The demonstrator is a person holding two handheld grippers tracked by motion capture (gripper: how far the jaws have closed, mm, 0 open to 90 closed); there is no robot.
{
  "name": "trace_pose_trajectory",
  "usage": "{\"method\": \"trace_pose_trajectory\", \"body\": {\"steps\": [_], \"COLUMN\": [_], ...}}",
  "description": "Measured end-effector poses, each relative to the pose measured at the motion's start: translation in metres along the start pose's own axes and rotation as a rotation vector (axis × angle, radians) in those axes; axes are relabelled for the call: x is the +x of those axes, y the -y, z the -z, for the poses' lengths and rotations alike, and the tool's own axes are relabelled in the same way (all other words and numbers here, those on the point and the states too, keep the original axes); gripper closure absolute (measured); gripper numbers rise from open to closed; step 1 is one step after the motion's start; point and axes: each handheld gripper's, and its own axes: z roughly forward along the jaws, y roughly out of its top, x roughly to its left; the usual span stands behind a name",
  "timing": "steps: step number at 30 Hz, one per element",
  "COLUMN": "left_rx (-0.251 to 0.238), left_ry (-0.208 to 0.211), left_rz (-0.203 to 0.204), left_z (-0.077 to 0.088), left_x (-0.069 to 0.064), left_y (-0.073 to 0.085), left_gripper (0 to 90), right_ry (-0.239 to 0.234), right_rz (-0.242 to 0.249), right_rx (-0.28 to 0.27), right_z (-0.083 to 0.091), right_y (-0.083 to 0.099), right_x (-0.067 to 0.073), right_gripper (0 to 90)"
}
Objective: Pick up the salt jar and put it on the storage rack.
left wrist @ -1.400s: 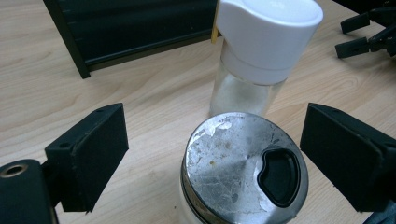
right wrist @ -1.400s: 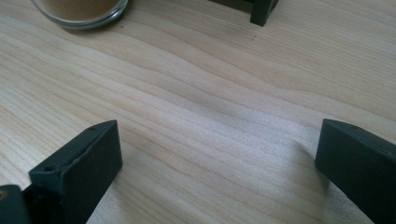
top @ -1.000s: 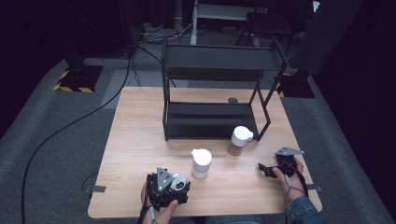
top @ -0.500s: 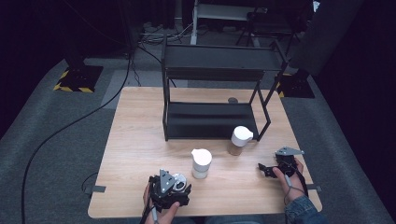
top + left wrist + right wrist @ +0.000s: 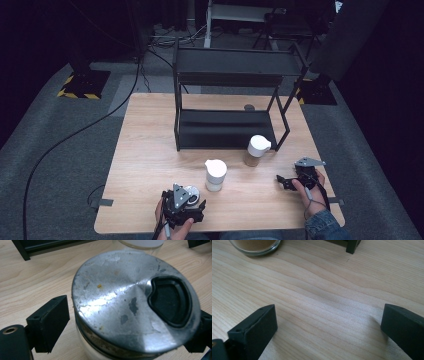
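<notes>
A small glass jar with a worn metal lid (image 5: 130,307) stands near the table's front edge, between the jaws of my left gripper (image 5: 123,328). The jaws have just been closing on it. The left pad (image 5: 48,323) still stands a sliver off the glass, and the lid hides the other pad. In the high view the jar (image 5: 192,191) sits just ahead of that hand. My right gripper (image 5: 327,325) rests open over bare wood at the front right (image 5: 281,181).
Two white-capped jars (image 5: 215,175) (image 5: 256,150) stand mid-table in front of a black two-tier rack (image 5: 230,127). In the right gripper view a jar of brown powder (image 5: 255,245) and a rack foot (image 5: 352,246) lie ahead. Wooden table (image 5: 145,150).
My left hand has shifted slightly at the table's front edge, by the metal-lidded jar. The right hand has kept still.
</notes>
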Motion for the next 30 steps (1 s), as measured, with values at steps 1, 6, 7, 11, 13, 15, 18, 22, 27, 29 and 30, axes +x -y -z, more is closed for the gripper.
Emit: {"method": "trace_pose_trajectory", "body": {"steps": [1,6,7,11,13,15,18,22,27,29,30], "left_rx": [-0.001,0.001,0.0,-0.003,0.002,0.005,-0.002,-0.004,0.005,0.007,0.006], "left_ry": [-0.002,0.001,0.002,0.007,0.021,-0.01,-0.015,-0.022,-0.018,-0.015,-0.015], "left_rz": [0.001,0.013,0.014,0.01,0.012,-0.03,-0.027,-0.03,-0.031,-0.031,-0.028], "left_z": [-0.001,-0.003,-0.004,-0.005,-0.007,-0.007,-0.007,-0.007,-0.007,-0.006,-0.005], "left_x": [0.0,0.001,0.002,0.002,0.003,-0.003,-0.004,-0.006,-0.008,-0.008,-0.008], "left_y": [0.001,0.006,0.006,0.009,0.011,0.012,0.013,0.014,0.011,0.008,0.007], "left_gripper": [9.8,11.7,12.3,18.1,24.0,28.3,29.2,29.5,29.7,29.8,29.8], "right_ry": [-0.001,-0.001,-0.001,-0.001,-0.001,-0.001,-0.001,-0.001,-0.001,-0.001,-0.002], "right_rz": [0.001,0.001,0.001,0.001,0.001,0.001,0.001,0.001,0.001,0.001,0.001], "right_rx": [0.0,0.0,0.0,0.0,0.0,0.0,0.0,0.0,0.0,0.0,0.0], "right_z": [0.0,0.0,0.0,0.0,0.0,0.0,0.0,0.0,0.0,0.0,0.0], "right_y": [0.0,0.0,0.0,0.0,0.0,0.0,0.0,0.0,0.0,0.0,0.0], "right_x": [0.0,0.0,0.0,0.0,0.0,0.0,0.0,0.0,0.0,0.0,0.0], "right_gripper": [0.4,0.4,0.4,0.4,0.4,0.4,0.4,0.4,0.4,0.4,0.3]}}
